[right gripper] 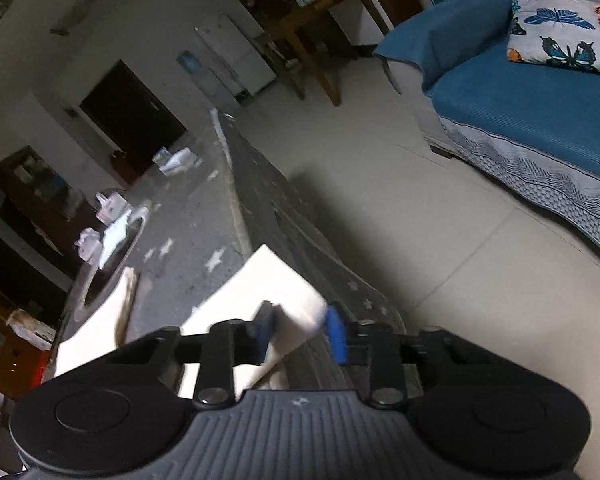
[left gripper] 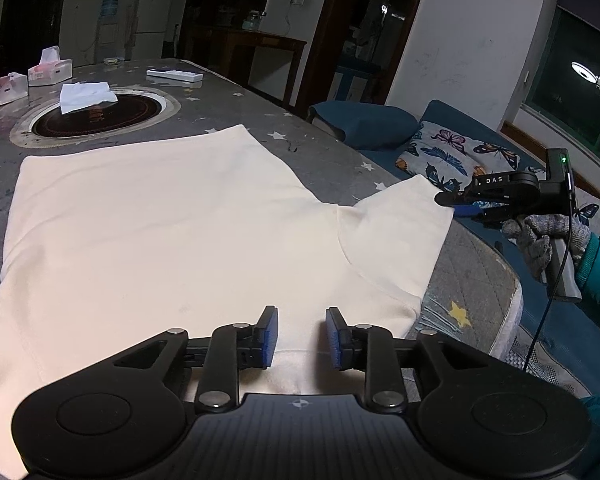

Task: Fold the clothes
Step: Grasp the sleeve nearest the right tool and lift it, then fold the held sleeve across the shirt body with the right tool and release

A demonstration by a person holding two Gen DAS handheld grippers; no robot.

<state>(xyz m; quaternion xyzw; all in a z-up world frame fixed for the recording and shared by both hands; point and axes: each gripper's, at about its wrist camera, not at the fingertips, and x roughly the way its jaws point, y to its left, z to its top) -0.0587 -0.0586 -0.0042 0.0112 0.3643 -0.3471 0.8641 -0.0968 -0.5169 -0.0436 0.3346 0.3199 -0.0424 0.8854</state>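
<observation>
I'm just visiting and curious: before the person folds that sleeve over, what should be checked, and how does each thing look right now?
1. Cream shirt lies flat on the table: ok.
2. Right gripper is at the sleeve tip: ok.
3. Right gripper has actually closed on the sleeve: cannot tell; its own camera is blurred, with the fingers apart around the cloth.
4. Left gripper is open over the collar end, not pinning cloth: ok.
5. Folding path is free of the tissue: ok, it lies beyond the shirt.
</observation>
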